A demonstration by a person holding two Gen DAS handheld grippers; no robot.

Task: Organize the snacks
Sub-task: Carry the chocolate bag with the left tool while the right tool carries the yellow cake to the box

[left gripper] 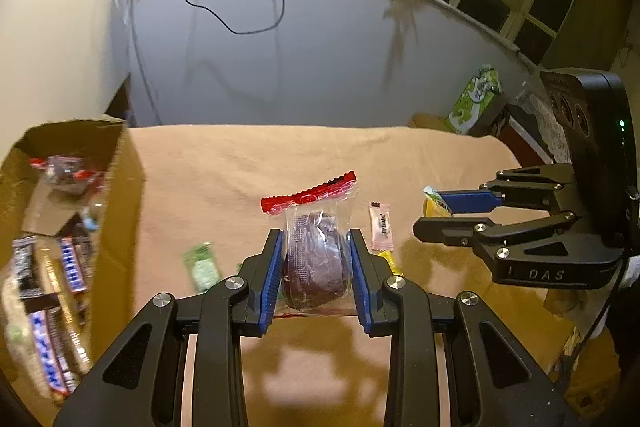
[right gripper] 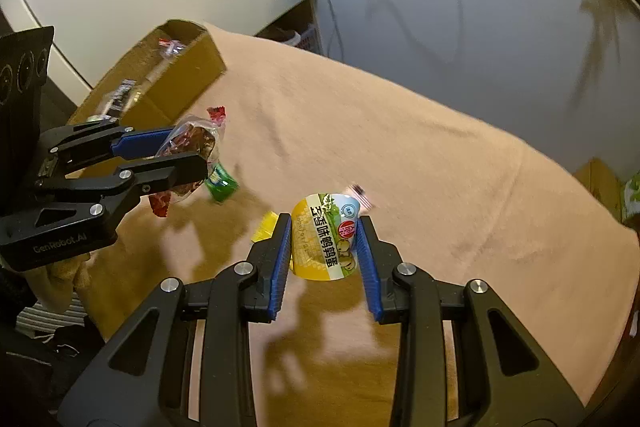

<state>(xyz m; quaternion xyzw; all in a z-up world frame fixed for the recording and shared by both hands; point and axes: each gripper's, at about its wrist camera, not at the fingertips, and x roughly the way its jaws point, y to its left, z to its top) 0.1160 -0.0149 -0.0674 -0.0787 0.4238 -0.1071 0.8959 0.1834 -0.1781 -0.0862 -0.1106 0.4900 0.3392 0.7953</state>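
Left gripper (left gripper: 314, 267) clamps the dark cake pack (left gripper: 316, 263), right gripper (right gripper: 324, 247) clamps the quail egg pouch (right gripper: 326, 239), both above the bench (right gripper: 400, 147). Light, squashy, slick film: grip mid-body, gently. Cardboard box (left gripper: 120, 195) sits left.

Two matching black handheld claws with blue pads

The left claw (left gripper: 316, 267) and right claw (right gripper: 325, 253) share black linkage arms with triangular cutouts, silver round screws and ribbed blue finger pads (left gripper: 270, 277); one housing reads "DAS", the other "GenRobot.AI", beside a small green light.
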